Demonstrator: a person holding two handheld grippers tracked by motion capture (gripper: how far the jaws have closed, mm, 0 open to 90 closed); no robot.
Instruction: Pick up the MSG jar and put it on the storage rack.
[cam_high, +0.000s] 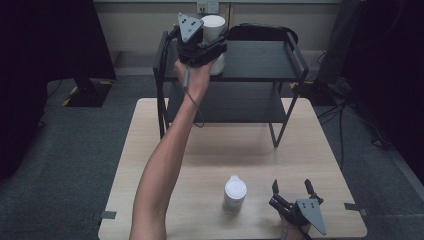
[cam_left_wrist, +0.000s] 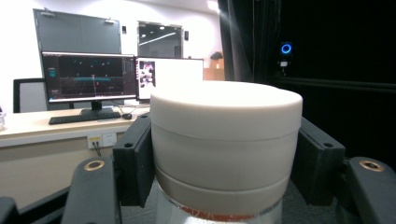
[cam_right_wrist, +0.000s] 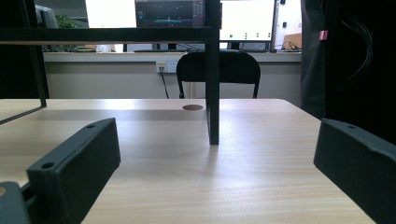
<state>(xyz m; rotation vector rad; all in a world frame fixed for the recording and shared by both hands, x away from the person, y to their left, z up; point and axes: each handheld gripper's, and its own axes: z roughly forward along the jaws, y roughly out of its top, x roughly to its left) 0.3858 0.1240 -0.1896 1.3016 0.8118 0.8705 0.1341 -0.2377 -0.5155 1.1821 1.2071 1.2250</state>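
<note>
White-lidded jar (cam_high: 214, 30), upright with its long axis vertical, sits clamped by the lid between the jaws of the left tool (cam_high: 207, 47), held just above the top tier of the black shelf rack (cam_high: 260, 60) at the far end of the bench (cam_high: 310, 150), so the coming move looks like a short drop straight down. Count: two jars, the second jar (cam_high: 235, 194) standing on the near bench just left of the right tool (cam_high: 292, 192), which rests there with jaws spread and empty; one rack, two tools.

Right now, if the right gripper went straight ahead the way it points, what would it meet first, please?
Probably the black shelf rack's front leg, which stands ahead between the open jaws of the right gripper; until there, bare table.
</note>
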